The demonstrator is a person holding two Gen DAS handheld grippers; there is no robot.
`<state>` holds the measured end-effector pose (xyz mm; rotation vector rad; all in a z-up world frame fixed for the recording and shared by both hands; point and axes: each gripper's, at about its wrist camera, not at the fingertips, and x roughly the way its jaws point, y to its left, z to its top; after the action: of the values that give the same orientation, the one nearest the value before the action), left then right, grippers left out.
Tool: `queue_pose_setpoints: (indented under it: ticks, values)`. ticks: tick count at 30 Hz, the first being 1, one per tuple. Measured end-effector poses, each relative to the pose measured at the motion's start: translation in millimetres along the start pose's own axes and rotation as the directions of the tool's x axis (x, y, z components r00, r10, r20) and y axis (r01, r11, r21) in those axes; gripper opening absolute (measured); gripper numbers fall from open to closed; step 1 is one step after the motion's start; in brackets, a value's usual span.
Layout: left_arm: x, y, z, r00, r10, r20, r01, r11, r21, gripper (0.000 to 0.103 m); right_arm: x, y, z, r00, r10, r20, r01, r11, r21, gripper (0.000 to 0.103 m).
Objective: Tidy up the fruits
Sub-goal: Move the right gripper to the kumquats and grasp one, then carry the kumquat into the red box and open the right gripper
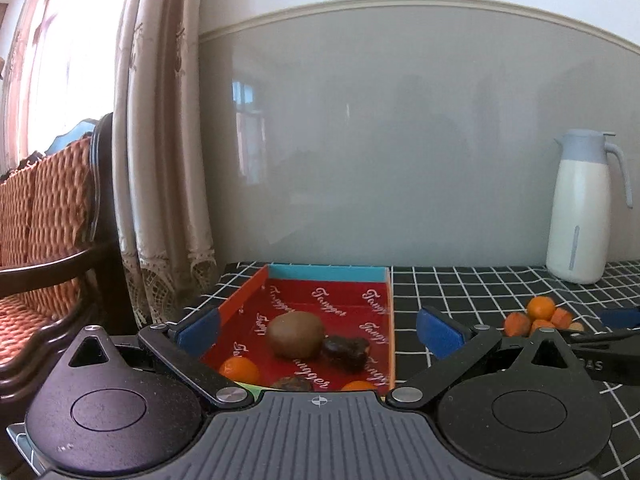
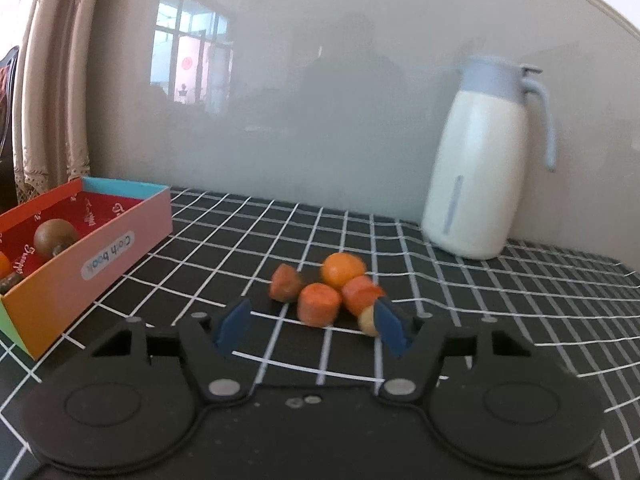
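Note:
A red box (image 1: 362, 276) (image 2: 120, 236) holds a brown kiwi (image 1: 295, 334) (image 2: 55, 235), dark dried fruits (image 1: 346, 353) and small oranges (image 1: 239, 370). My left gripper (image 1: 318, 330) is open and empty, its jaws spread over the box. On the checked cloth lies a pile of orange chunks (image 2: 319, 303) with a small orange (image 2: 343, 269) and a pale yellowish piece (image 2: 367, 320); the pile also shows in the left wrist view (image 1: 538, 316). My right gripper (image 2: 314, 322) is open and empty, its fingertips on either side of the nearest chunk.
A white jug with a blue-grey lid (image 2: 480, 168) (image 1: 580, 208) stands at the back right against the wall. A black checked cloth (image 2: 520, 300) covers the table. A curtain (image 1: 160, 160) and a wicker chair (image 1: 44, 240) are left of the table.

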<state>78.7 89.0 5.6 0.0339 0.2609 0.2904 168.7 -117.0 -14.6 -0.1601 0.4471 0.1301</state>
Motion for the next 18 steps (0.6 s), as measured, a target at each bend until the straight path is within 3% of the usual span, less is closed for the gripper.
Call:
queue_pose_setpoints:
  ticks: [12, 18]
  values:
    - [12, 13, 1, 1.0, 0.006, -0.014, -0.006, 1.0, -0.016, 0.103, 60, -5, 7, 0.987, -0.005, -0.158, 0.017, 0.997, 0.075, 0.048]
    - [17, 18, 1, 1.0, 0.005, -0.023, -0.006, 1.0, -0.017, 0.103, 73, -7, 9, 0.983, -0.006, -0.182, 0.022, 0.996, 0.086, 0.036]
